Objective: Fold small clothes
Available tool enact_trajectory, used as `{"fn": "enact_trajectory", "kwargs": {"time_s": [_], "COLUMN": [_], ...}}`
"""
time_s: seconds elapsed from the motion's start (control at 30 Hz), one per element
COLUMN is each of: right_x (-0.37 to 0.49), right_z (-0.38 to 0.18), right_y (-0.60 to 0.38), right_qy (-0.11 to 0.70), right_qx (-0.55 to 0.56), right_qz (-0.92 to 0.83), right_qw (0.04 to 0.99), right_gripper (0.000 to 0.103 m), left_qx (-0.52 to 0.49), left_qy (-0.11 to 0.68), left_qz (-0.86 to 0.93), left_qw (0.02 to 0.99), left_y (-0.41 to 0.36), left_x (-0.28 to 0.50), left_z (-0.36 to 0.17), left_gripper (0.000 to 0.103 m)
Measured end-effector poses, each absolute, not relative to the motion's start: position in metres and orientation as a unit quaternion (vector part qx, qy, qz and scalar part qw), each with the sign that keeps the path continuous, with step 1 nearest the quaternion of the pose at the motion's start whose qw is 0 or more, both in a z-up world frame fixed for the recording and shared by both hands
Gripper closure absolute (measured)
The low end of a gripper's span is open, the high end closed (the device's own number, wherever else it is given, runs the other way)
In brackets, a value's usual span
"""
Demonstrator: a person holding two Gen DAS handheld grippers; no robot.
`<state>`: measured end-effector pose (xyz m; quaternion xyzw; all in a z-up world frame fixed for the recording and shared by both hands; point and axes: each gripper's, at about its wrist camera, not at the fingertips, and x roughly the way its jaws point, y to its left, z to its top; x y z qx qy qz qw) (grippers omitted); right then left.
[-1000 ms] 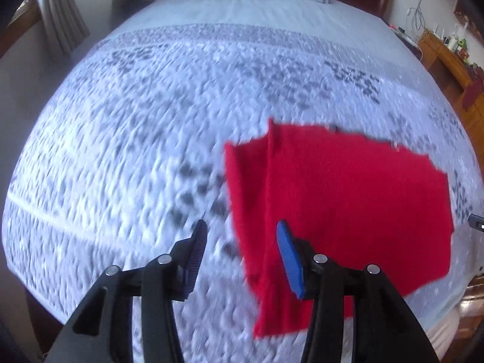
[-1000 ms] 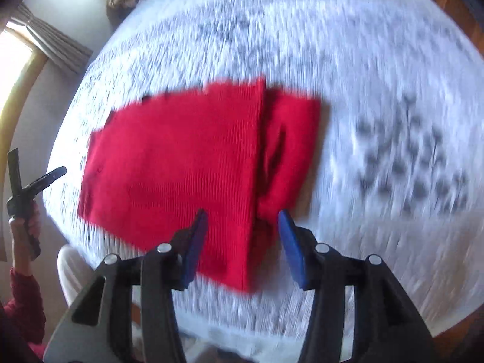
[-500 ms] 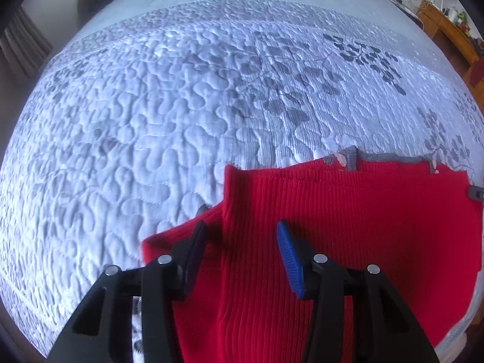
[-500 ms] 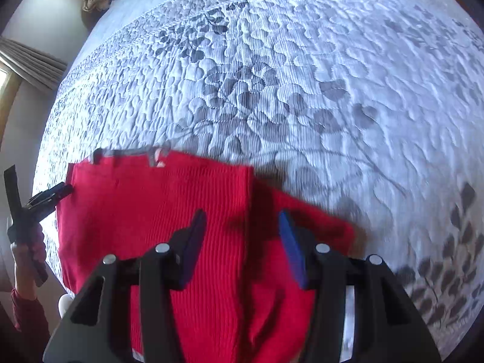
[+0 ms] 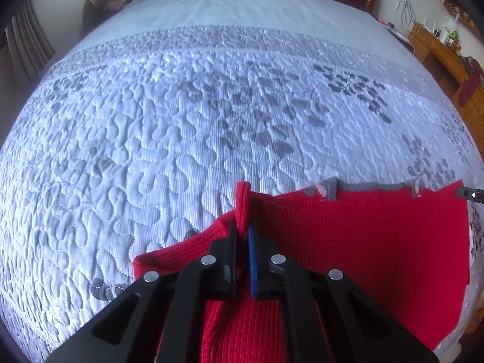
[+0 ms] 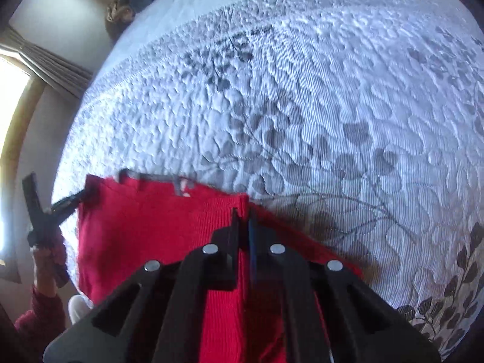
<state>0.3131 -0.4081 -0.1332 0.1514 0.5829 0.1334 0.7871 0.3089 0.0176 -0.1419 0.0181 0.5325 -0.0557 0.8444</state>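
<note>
Spread wide, a pale quilted bedspread [image 5: 145,139] with grey leaf print, filling both views. Lying near its front edge, a red ribbed knit garment [image 5: 378,242], partly folded, grey trim along the far edge. Left gripper [image 5: 242,227] clamped narrow on a raised fold at the garment's left corner, jaws just closed, red knit pinched between the pads. Right gripper [image 6: 242,214] likewise pinched tight on the garment's right fold [image 6: 169,220], jaws just closed.
</note>
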Motion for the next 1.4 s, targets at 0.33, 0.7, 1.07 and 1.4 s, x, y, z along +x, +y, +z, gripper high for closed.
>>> {"fn": "enact_trajectory", "kwargs": {"time_s": [0.33, 0.7, 1.07, 1.4], "right_x": [0.315, 0.313, 0.311, 0.312], "right_z": [-0.146, -0.186, -0.187, -0.189], "right_y": [-0.415, -0.424, -0.420, -0.418], "right_qy": [0.583, 0.598, 0.597, 0.593], "right_qx": [0.157, 0.187, 0.177, 0.180], "right_qz": [0.120, 0.108, 0.097, 0.095], "right_qw": [0.788, 0.771, 0.777, 0.779], "right_gripper": [0.099, 0.099, 0.100, 0.099], "left_qx": [0.022, 0.025, 0.028, 0.032], "left_qy": [0.512, 0.527, 0.521, 0.517], "left_qz": [-0.067, -0.067, -0.066, -0.066], "left_qw": [0.856, 0.847, 0.850, 0.853], "left_y": [0.020, 0.026, 0.024, 0.024], "left_x": [0.309, 0.310, 0.308, 0.306], "left_z": [-0.138, -0.166, -0.167, -0.167], "left_gripper": [0.097, 0.097, 0.097, 0.095]}}
